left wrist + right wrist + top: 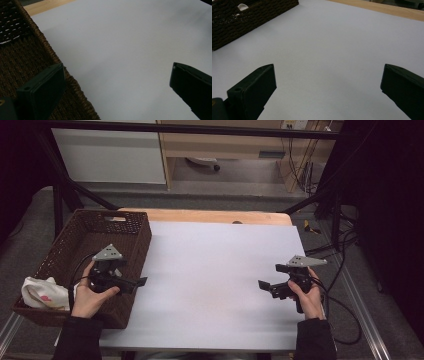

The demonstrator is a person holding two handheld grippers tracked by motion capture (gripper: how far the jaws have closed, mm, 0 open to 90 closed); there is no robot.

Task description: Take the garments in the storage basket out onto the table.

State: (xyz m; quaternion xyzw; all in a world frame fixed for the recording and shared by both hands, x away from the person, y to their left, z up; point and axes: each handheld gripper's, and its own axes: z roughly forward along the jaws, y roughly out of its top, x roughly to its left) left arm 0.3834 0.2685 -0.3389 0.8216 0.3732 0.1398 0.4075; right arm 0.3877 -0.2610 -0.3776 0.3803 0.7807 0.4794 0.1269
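2 grippers — left gripper (134, 283), right gripper (267, 287) — jaws apart

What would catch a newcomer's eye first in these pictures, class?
The dark woven basket at the table's left edge, with a white cloth in its near corner. Then the two open grippers: the left gripper over the basket's right rim, the right gripper above the bare white table.

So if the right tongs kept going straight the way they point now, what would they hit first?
Probably the basket. The right tongs are open and aim across the bare white tabletop toward its woven side, though depth is unclear.
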